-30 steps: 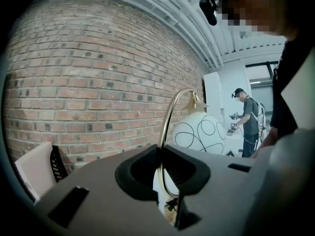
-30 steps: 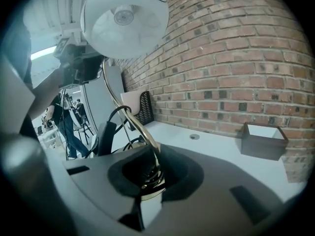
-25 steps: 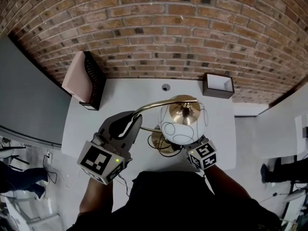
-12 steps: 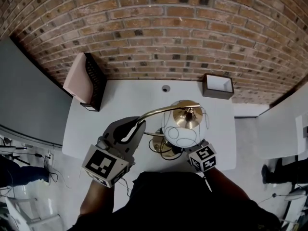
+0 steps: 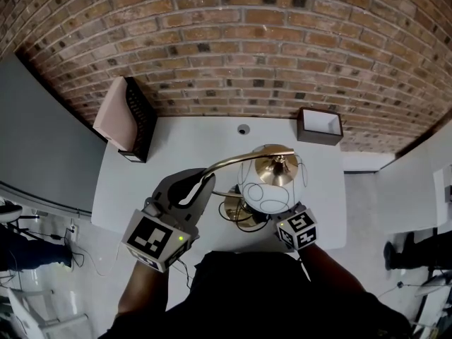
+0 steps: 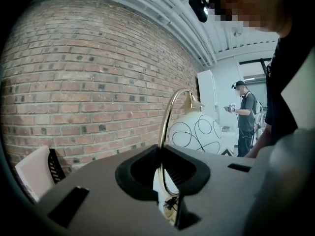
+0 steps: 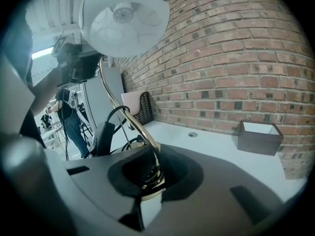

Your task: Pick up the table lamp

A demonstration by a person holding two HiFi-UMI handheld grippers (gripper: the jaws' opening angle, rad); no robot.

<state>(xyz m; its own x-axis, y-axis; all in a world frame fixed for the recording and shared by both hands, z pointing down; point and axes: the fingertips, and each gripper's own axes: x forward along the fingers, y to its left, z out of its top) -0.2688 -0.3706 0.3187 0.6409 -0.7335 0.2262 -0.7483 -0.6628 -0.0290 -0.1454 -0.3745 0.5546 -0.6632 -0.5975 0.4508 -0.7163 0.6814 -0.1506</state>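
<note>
Barely any change over the last second: the left gripper (image 6: 165, 181) drifts a touch inward in the head view and the table lamp (image 5: 272, 182) rides along with it, same pose, same tilt. Both tools are clamped, no slack showing. The left one pinches the curved brass arm (image 5: 233, 159) partway up its arc. The right gripper (image 7: 149, 183) bites the lower stem where the coil sits, just beside the looped black cable (image 7: 110, 119). The lamp sits over the near right part of the white table (image 5: 176, 140), its globe shade between the two grippers and its brass base (image 5: 236, 209) tucked under the shade. Can't tell from any view whether the base is clear of the tabletop or resting on it; the gripper bodies block that line. My read: the two-point grasp is settled and nothing slips, so either the lift is pausing or it's about to start. Watch the top-heavy globe swinging on that thin arm. The dark box (image 5: 320, 124) and the rack (image 5: 123, 115) by the brick wall (image 5: 226, 48) are well apart from the lamp.
</note>
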